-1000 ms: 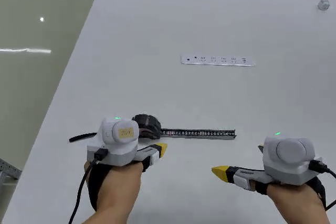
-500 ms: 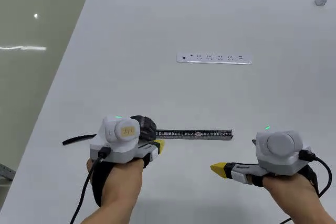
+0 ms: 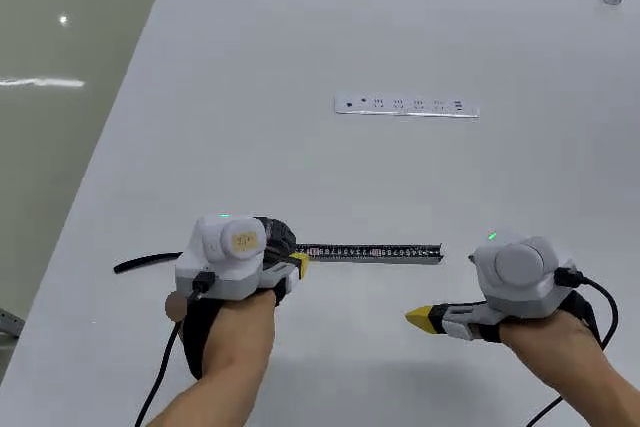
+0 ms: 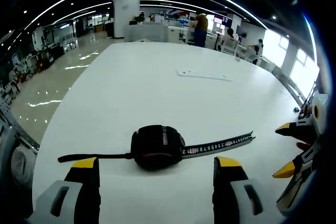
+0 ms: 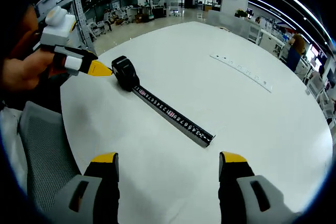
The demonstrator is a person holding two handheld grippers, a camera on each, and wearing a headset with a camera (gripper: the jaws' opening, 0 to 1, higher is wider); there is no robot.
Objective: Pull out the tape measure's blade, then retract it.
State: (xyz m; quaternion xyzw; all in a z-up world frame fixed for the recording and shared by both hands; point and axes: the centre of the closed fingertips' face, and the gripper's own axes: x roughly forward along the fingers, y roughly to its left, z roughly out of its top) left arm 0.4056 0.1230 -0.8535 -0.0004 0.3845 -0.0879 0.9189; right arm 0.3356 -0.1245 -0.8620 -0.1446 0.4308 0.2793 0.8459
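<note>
Case (image 4: pixel 156 146): whole in left gripper view; half hidden lower left, head view. Left gripper (image 4: pixel 156 163), right gripper (image 5: pixel 169 157): agape, empty, seemingly hovering.

White scale digits run along the tape measure blade (image 5: pixel 173 115), with single figures such as 2 3 4 5 6 7 8 legible in the right gripper view and a similar 1-to-7 run on the blade (image 4: pixel 218 145) in the left gripper view; finer marks are too small to read.
</note>
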